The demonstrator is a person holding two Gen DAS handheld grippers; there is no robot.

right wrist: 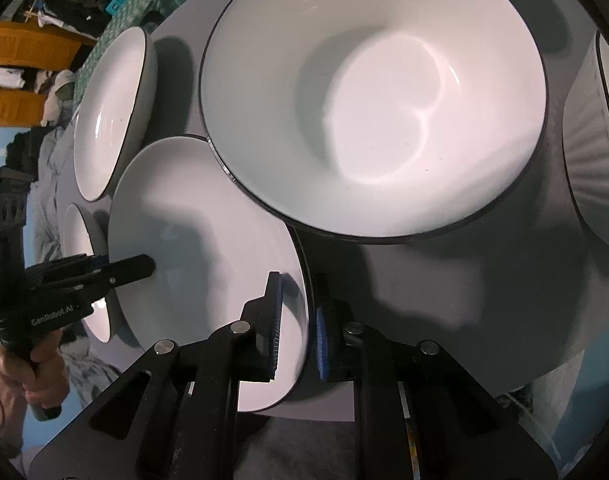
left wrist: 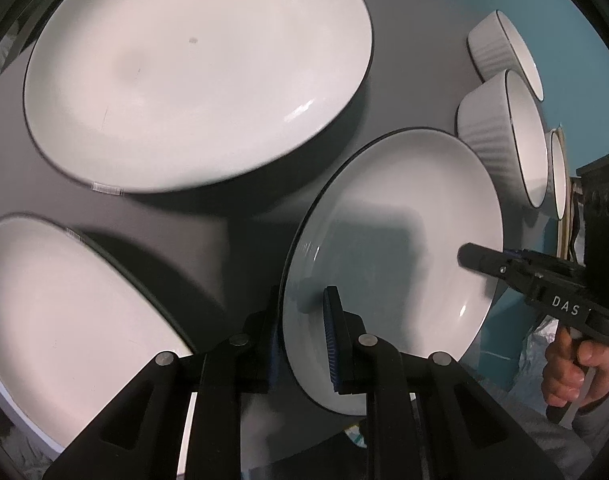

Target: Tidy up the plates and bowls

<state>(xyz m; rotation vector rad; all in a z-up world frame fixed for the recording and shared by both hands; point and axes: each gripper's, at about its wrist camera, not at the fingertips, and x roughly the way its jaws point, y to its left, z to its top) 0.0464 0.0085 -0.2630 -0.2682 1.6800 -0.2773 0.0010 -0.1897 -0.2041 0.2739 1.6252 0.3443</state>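
Both grippers hold one white plate with a dark rim (left wrist: 396,232), also in the right wrist view (right wrist: 192,216), above the grey table. My left gripper (left wrist: 304,336) is shut on its near rim, one finger on each face. My right gripper (right wrist: 298,328) is shut on the opposite rim; it shows in the left wrist view (left wrist: 488,264) at the plate's right edge. My left gripper shows in the right wrist view (right wrist: 136,268) at the plate's left edge. A large white plate (left wrist: 196,76) and another (left wrist: 56,320) lie on the table.
Two ribbed white bowls (left wrist: 500,48) (left wrist: 504,136) stand at the right of the grey table (left wrist: 404,60). In the right wrist view a deep white bowl (right wrist: 376,96) sits close ahead, a ribbed bowl (right wrist: 592,148) at the right, two plates (right wrist: 108,108) (right wrist: 84,264) at the left.
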